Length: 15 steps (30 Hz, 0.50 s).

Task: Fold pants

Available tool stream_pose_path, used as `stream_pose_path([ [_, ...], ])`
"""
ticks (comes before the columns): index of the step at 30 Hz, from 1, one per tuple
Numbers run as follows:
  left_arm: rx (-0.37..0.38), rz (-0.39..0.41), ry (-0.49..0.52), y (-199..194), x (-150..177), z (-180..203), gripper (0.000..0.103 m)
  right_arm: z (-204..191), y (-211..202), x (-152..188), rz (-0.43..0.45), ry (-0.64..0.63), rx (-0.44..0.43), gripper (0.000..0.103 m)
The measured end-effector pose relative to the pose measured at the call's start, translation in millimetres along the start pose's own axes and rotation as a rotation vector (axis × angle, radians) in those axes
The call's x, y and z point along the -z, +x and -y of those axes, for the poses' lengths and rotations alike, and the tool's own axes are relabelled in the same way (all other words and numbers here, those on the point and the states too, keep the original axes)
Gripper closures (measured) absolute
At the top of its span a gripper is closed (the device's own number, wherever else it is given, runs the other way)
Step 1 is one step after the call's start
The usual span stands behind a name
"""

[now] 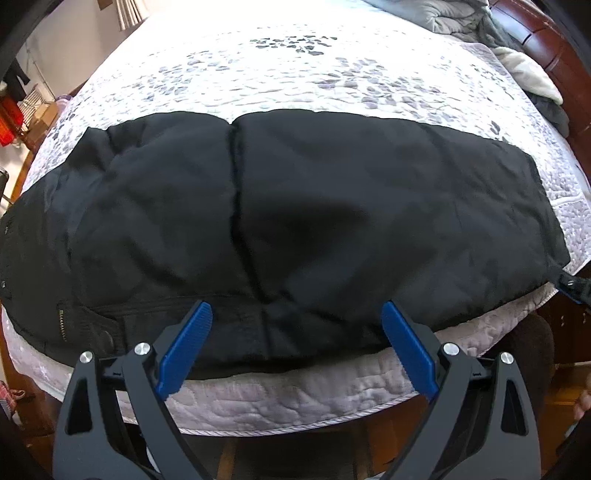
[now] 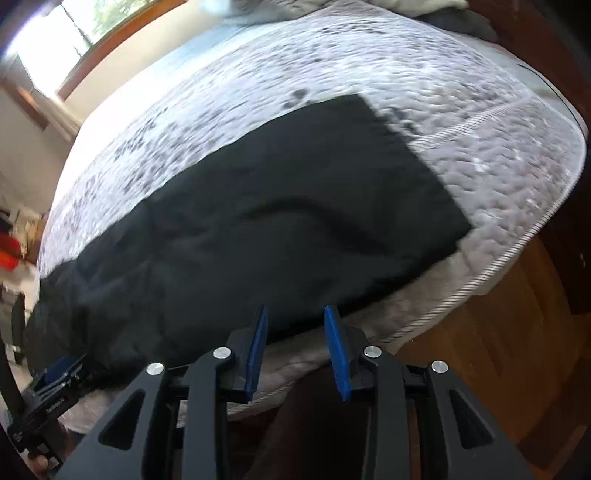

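Black pants [image 1: 288,221] lie flat across the near edge of the bed, waist and zipper at the left, leg ends at the right. My left gripper [image 1: 297,314] is wide open, its blue pads just over the near edge of the pants, holding nothing. In the right wrist view the pants [image 2: 277,229] stretch from lower left to the leg hem at upper right. My right gripper [image 2: 295,317] is open with a narrower gap, empty, at the near edge of the pants. The left gripper [image 2: 55,384] shows at the lower left of that view.
The bed has a white quilted cover with grey leaf print [image 1: 295,74]. Grey and white bedding [image 1: 517,55] is piled at the far right by the dark wooden headboard [image 1: 546,33]. Wooden floor [image 2: 517,350] lies below the bed's right corner. Boxes and clothes [image 1: 22,110] stand at the left.
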<state>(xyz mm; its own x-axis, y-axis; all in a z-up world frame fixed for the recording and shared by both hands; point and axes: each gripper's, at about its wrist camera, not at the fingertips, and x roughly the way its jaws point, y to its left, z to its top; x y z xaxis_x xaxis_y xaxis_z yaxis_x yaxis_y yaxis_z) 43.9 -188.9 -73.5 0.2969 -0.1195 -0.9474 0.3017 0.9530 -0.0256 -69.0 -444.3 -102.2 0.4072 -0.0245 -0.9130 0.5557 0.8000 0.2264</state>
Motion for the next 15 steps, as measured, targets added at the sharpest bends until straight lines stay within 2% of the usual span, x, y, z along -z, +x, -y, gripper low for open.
stream_pose_path([
  [8,-0.002,-0.002,-0.044,3.9,-3.2,-4.1,0.01,1.1,3.3,6.1,-0.032,0.017,0.028,0.07],
  [10,-0.004,-0.005,-0.047,5.6,-4.1,-3.3,0.01,12.9,5.8,6.1,-0.043,0.069,0.006,0.063],
  [14,-0.01,-0.006,-0.025,6.8,-3.7,0.6,0.01,32.0,10.6,5.7,-0.068,0.157,-0.031,0.062],
  [15,-0.012,-0.007,-0.021,7.4,-3.3,1.8,0.01,38.1,12.5,5.4,-0.076,0.187,-0.047,0.057],
])
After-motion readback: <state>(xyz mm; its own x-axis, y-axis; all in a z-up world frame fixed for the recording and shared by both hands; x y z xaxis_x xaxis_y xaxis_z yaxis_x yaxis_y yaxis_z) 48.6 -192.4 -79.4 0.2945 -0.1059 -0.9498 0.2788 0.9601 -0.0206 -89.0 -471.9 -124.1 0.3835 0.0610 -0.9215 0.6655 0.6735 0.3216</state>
